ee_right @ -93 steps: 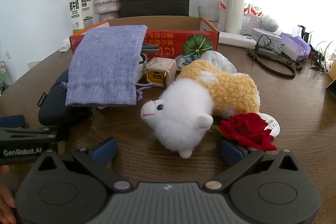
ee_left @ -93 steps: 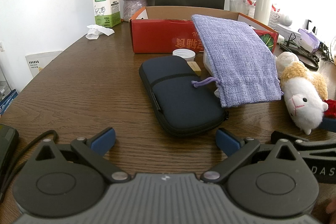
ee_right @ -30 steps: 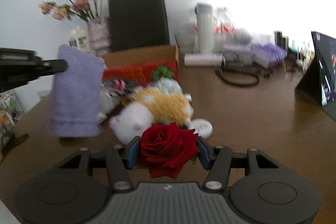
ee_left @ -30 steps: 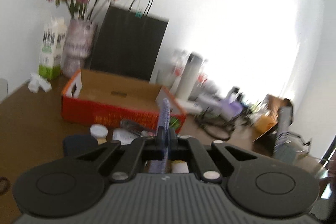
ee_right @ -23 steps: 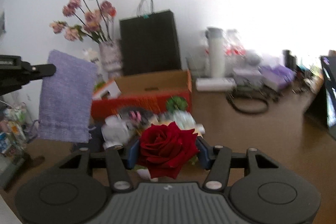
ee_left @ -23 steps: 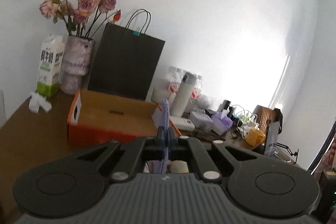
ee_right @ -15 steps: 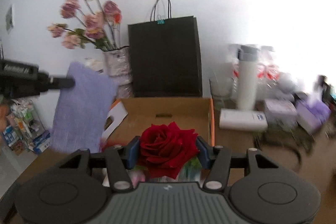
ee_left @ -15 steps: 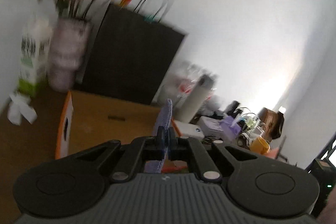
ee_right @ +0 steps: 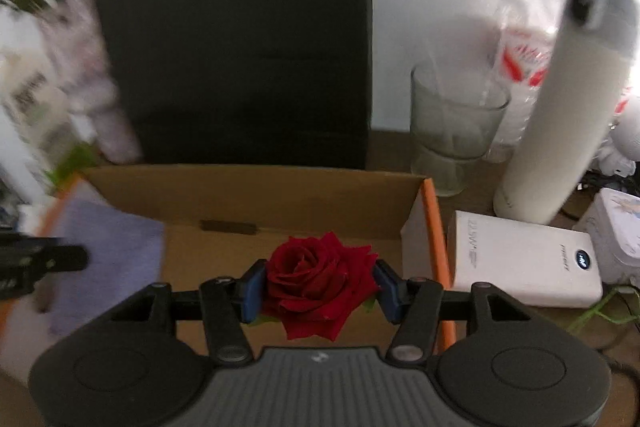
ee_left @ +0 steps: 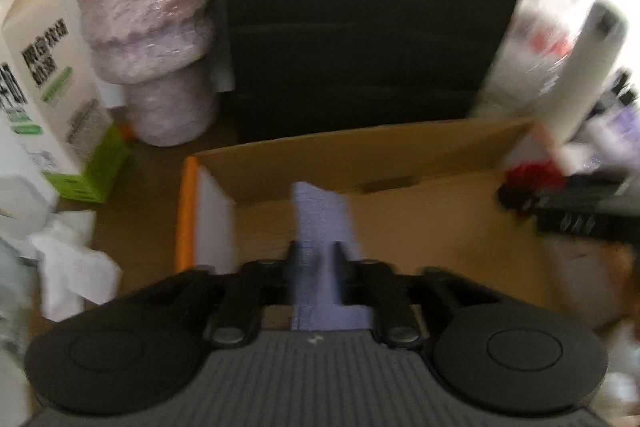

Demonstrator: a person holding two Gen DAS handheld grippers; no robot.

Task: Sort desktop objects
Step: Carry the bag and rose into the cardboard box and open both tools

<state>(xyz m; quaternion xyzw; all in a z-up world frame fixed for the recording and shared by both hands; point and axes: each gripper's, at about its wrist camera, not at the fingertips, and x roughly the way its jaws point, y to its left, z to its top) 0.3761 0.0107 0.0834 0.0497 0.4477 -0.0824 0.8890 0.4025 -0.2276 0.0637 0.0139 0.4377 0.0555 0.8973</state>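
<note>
Over the box [ee_left: 400, 155], the left hand-held gripper [ee_left: 316, 259] is opening around the purple pouch [ee_left: 320, 223]; the right hand-held gripper [ee_right: 320, 285] clamps the rose [ee_right: 320, 283], which may snag on release.

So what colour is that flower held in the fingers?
Deep red: the rose shows best in the right wrist view, between the blue-padded fingers.

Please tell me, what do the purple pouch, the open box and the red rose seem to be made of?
Purple pouch: apparently woven cloth, matte; it hangs limp, though blurred.
Open box: corrugated cardboard by its look; plain brown matte inside, thin orange outer edge.
Red rose: probably artificial, fabric-like petals with a velvety, dull surface; a real flower cannot be excluded.
</note>
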